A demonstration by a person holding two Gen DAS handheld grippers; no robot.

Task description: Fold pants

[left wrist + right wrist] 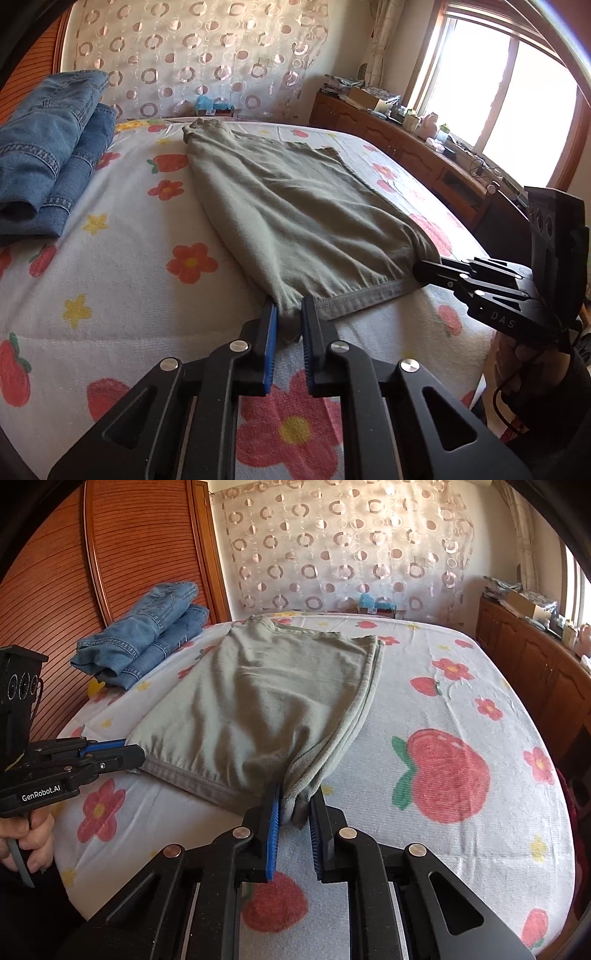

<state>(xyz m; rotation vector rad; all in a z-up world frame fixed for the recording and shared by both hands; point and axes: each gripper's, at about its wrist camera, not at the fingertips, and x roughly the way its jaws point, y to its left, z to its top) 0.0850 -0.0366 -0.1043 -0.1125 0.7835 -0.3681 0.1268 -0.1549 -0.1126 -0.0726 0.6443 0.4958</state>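
Observation:
Grey-green pants [295, 206] lie folded on the flowered bed sheet [122, 266], hem edge toward me. My left gripper [290, 321] is shut on the near left corner of the pants at the hem. My right gripper [295, 806] is shut on the near right corner, where several fabric layers stack. The pants also show in the right wrist view [258, 701]. Each gripper shows in the other's view: the right one at the pants' right corner [424, 273], the left one at the left corner [136, 755]. The corners are slightly lifted off the sheet.
A pile of folded blue jeans [51, 147] lies at the far left of the bed, also in the right wrist view [147, 627]. A wooden sideboard [406, 147] with clutter stands along the right under a window. A wooden headboard [110, 554] is at the left.

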